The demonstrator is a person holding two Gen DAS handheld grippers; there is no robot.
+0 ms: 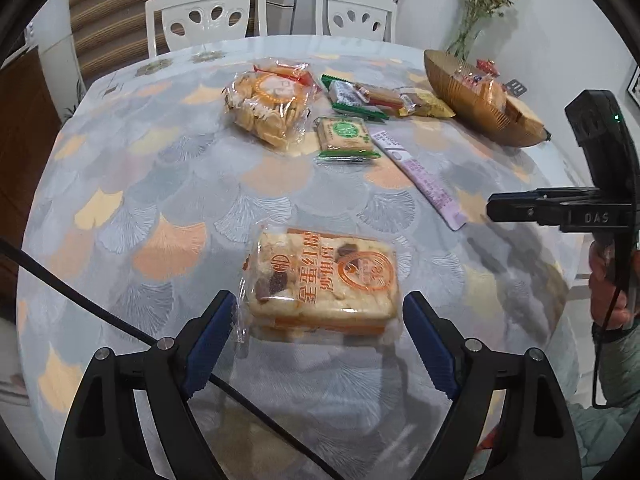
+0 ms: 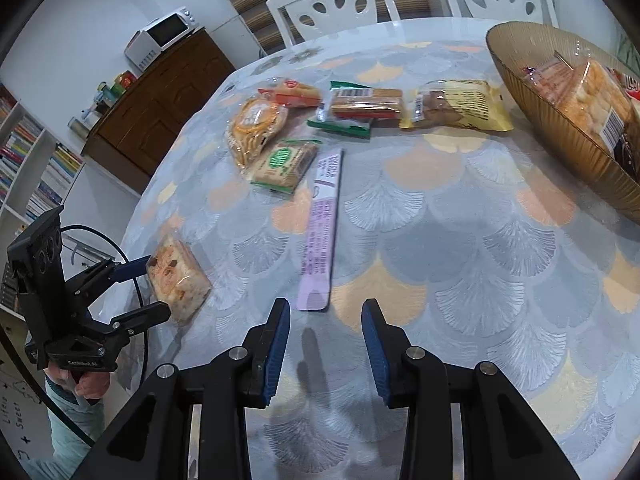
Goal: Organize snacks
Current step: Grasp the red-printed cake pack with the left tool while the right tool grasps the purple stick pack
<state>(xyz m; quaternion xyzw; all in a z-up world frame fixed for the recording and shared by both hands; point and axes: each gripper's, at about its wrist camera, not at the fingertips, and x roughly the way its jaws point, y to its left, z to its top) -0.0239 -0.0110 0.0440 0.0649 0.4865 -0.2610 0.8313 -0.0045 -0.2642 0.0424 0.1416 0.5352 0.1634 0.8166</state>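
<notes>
A clear-wrapped cake pack (image 1: pixel 324 280) with orange print lies on the tablecloth between the fingers of my left gripper (image 1: pixel 319 300), whose blue pads stand just off its two sides, open. The right wrist view shows that pack (image 2: pixel 180 280) and the left gripper (image 2: pixel 157 287) at the far left. My right gripper (image 2: pixel 326 308) is open and empty, just short of the near end of a long purple sachet (image 2: pixel 322 232). A ribbed amber bowl (image 2: pixel 568 140) at the right holds several wrapped snacks.
Loose snacks lie across the far half of the table: a round cracker bag (image 1: pixel 268 104), a green-labelled pack (image 1: pixel 344 136), a wafer pack (image 2: pixel 364 104) and a yellow pack (image 2: pixel 456 106). Two white chairs (image 1: pixel 208 16) stand behind. A black cable (image 1: pixel 120 320) crosses the near left.
</notes>
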